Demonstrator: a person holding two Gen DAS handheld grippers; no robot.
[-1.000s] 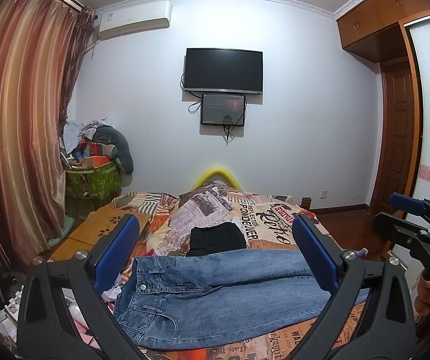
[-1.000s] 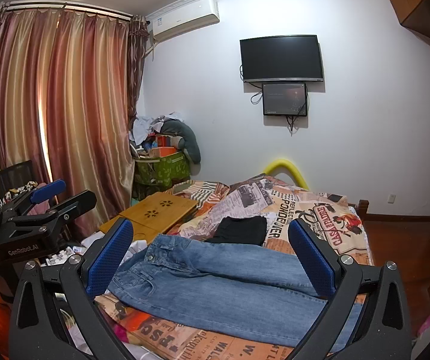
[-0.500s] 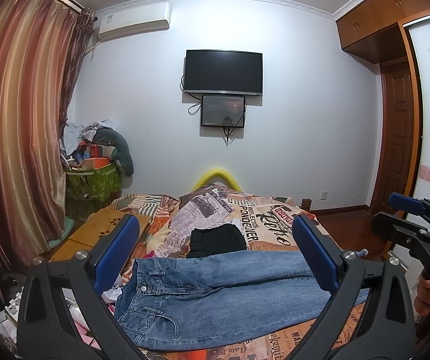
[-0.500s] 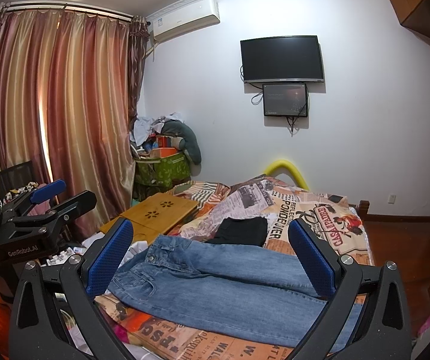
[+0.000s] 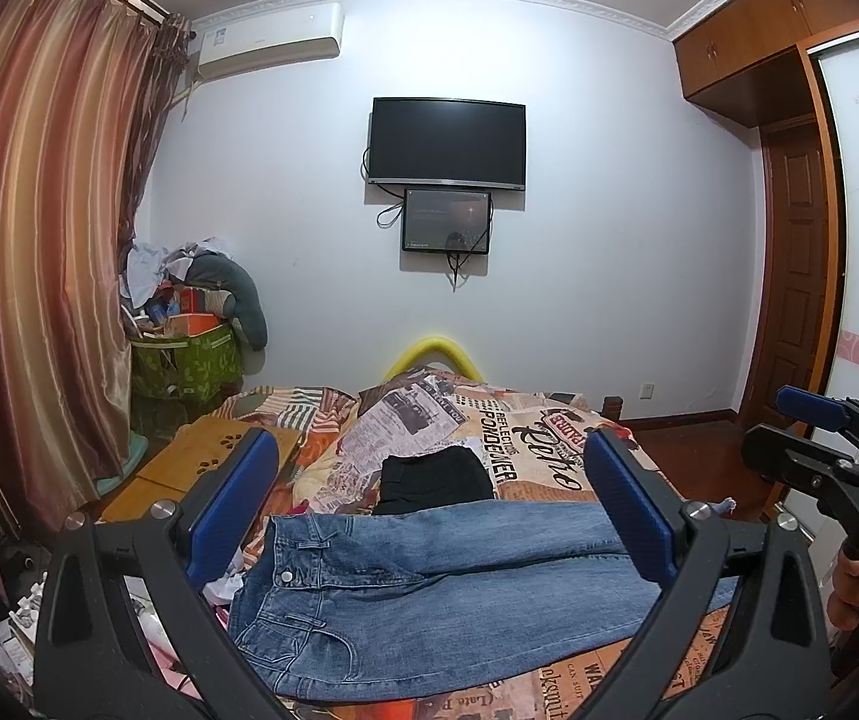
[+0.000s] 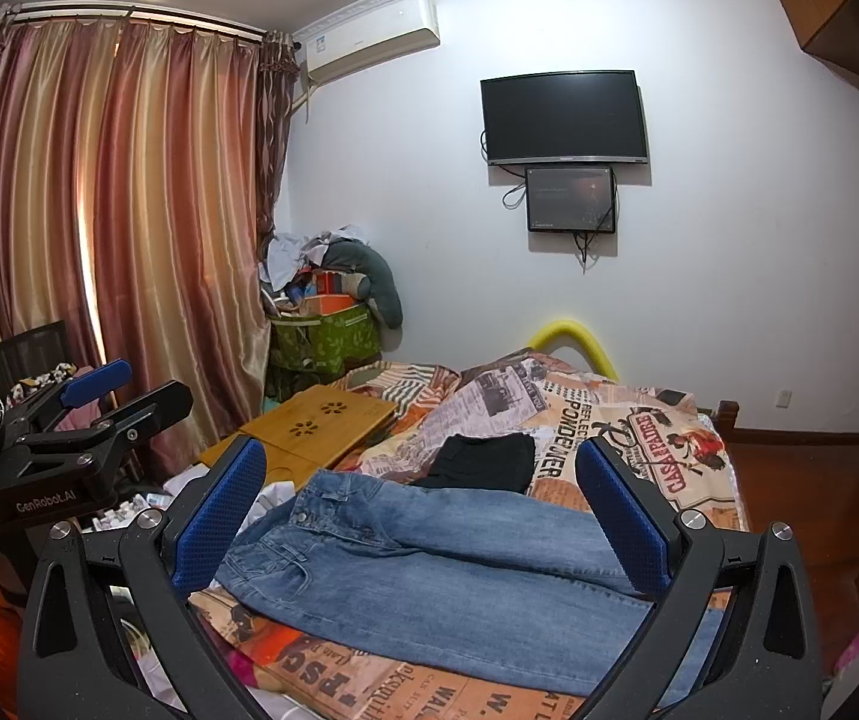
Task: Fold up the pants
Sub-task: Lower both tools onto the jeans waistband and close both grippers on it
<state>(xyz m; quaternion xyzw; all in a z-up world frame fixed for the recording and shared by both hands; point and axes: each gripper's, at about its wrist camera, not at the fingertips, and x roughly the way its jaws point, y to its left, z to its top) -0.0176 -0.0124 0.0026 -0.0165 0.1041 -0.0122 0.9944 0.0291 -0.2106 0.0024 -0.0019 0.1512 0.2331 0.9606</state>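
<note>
Blue jeans (image 5: 429,588) lie flat across the near end of the bed, waistband to the left, legs running right; the right wrist view shows the jeans (image 6: 429,564) too. My left gripper (image 5: 429,510) hovers above them, open, nothing between its blue pads. My right gripper (image 6: 420,510) is likewise open and empty above the jeans. Each view catches the other gripper at its edge: the right gripper (image 5: 831,450) at the right, the left gripper (image 6: 81,414) at the left.
A folded black garment (image 5: 432,480) lies just beyond the jeans on the newspaper-print bedspread (image 5: 519,432). A wooden lap table (image 6: 321,426) sits at the bed's left. Green box piled with clothes (image 5: 189,354) stands by the curtain; a door (image 5: 795,276) is at right.
Both grippers have barely shifted; the view has tilted up very slightly. The jeans lie as before and both grippers stay open.
</note>
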